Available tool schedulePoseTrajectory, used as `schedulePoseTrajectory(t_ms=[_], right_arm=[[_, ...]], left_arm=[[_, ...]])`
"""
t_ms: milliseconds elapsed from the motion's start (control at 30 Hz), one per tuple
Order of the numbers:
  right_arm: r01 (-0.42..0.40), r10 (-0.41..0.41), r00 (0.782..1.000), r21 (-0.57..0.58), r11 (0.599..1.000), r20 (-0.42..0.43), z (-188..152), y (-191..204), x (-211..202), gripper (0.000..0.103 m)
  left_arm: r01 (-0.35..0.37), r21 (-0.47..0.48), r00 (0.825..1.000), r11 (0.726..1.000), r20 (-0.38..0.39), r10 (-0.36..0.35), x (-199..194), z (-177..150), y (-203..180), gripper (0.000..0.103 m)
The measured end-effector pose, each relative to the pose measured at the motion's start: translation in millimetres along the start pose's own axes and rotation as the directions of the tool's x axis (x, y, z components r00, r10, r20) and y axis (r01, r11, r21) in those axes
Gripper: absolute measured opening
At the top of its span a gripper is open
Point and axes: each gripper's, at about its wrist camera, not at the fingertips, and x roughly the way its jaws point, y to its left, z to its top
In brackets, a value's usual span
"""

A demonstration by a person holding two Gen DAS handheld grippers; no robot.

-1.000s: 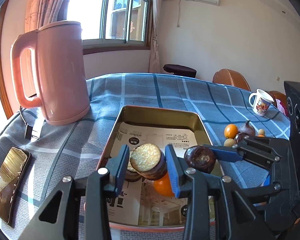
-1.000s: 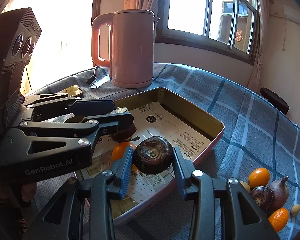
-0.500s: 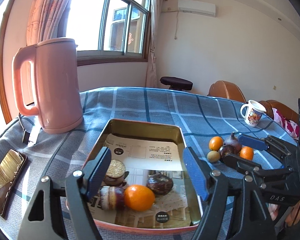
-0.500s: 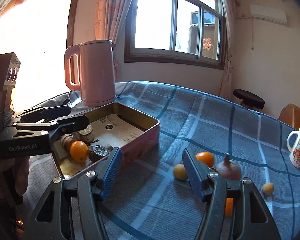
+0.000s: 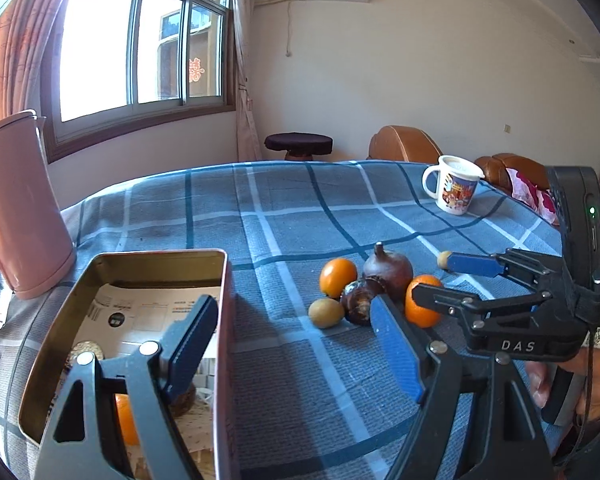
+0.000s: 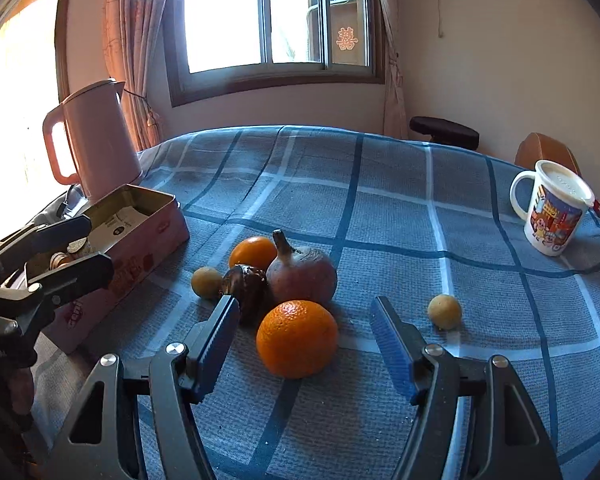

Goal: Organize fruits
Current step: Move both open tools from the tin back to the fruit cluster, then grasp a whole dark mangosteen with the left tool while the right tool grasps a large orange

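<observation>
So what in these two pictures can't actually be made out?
- Tin box contents: in the left wrist view, the left gripper covers most of the fruit; only a sliver of an orange shows.
- Tin interior, right wrist view: the near wall hides most of it.
- Pink kettle: cut off by the left wrist view's edge.
- Printed paper lining the tin: text too small.
- Dark fruit: partly hidden behind the near orange.

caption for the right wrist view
Right tool, opening, empty, faces an orange among fruit on the cloth; tin at left.

My left claw (image 5: 296, 356) and right claw (image 6: 304, 344) have black frames, blue ribbed pads, silver screws; the right reads "DAS".
</observation>
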Motion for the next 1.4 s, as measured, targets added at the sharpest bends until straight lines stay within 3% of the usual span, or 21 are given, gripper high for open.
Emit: schedulePoseTrajectory(t_ms=[233, 300, 333, 467, 567, 733, 900, 967, 1033, 1200, 1400], right_arm=[[-0.070, 0.073, 0.990, 0.027, 0.997, -0.121, -3, -4, 21, 0.069], [-0.089, 0.096, 0.984, 0.055, 0.995, -0.152, -4, -8, 26, 0.060], [-0.095, 0.104, 0.983, 0.063, 0.993, -0.154, -5, -10, 26, 0.049], [-0.080, 0.085, 0.992, 0.059, 0.995, -0.093, -7, -10, 10, 0.048], [-0.015, 0.018, 0.999, 0.092, 0.996, -0.033, -8, -16, -3, 0.048], [0.010, -0.006, 1.000, 0.185, 0.983, -0.023, -8, -37, -5, 0.048], [0.017, -0.016, 1.000, 0.197, 0.980, -0.008, -8, -39, -8, 0.048], [0.020, -0.020, 1.000, 0.197, 0.980, -0.005, -8, -39, -9, 0.048], [0.021, -0.021, 1.000, 0.193, 0.981, -0.005, -8, -39, -10, 0.048], [0.028, -0.026, 1.000, 0.178, 0.984, -0.011, -7, -36, -8, 0.048], [0.028, -0.029, 1.000, 0.180, 0.983, 0.005, -8, -36, -11, 0.048]], left_arm=[[0.013, 0.044, 0.999, 0.999, -0.032, -0.011, 16, 5, -18, 0.081], [0.015, 0.053, 0.999, 0.998, -0.041, -0.013, 19, 5, -21, 0.081], [0.018, 0.057, 0.999, 0.998, -0.045, -0.016, 21, 5, -22, 0.081], [0.038, 0.061, 0.997, 0.997, -0.066, -0.034, 29, 5, -25, 0.081], [0.057, 0.073, 0.995, 0.996, -0.092, -0.050, 37, 6, -30, 0.081], [0.095, 0.120, 0.986, 0.988, -0.145, -0.077, 54, 9, -48, 0.079], [0.101, 0.178, 0.978, 0.979, -0.200, -0.065, 70, 10, -62, 0.071], [0.096, 0.190, 0.975, 0.977, -0.218, -0.053, 77, 9, -65, 0.065], [0.102, 0.192, 0.970, 0.976, -0.236, -0.055, 83, 10, -65, 0.053], [0.079, 0.216, 0.971, 0.973, -0.238, -0.026, 86, 10, -68, 0.042], [0.117, 0.178, 0.971, 0.977, -0.229, -0.075, 78, 9, -62, 0.042]])
